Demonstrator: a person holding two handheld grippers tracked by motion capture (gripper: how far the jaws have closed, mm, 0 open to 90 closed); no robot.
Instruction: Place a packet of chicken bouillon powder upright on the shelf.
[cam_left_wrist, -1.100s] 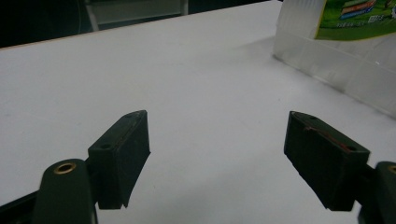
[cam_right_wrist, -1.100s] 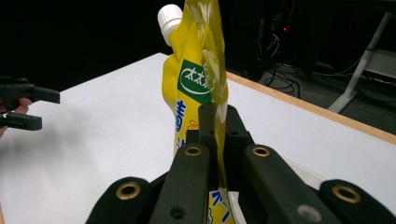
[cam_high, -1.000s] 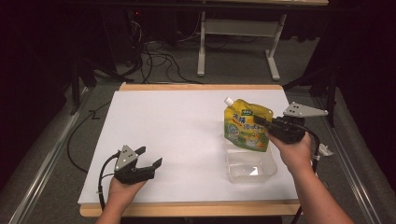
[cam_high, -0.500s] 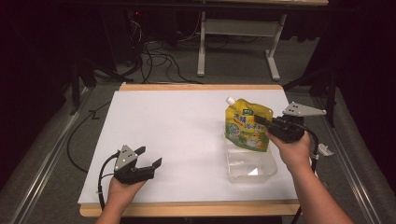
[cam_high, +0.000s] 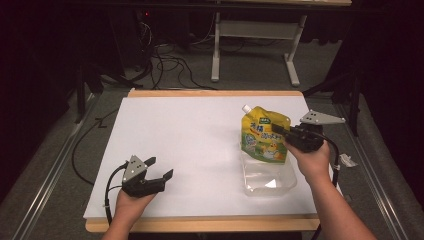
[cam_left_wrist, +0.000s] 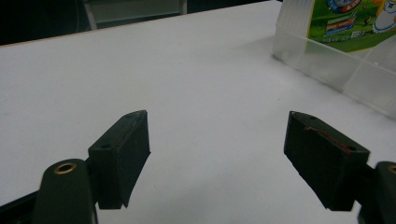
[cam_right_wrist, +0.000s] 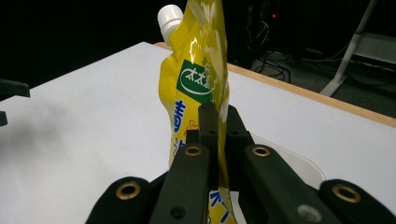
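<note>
1. The container sits on the tabletop, right of centre, near the front edge.
2. The pouch stands upright above the container's far side.
3. The left gripper rests front-left, well apart from both.

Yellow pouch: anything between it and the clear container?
Nothing visible. The right gripper holds the yellow pouch upright at the clear container's far edge; the container looks empty.
</note>
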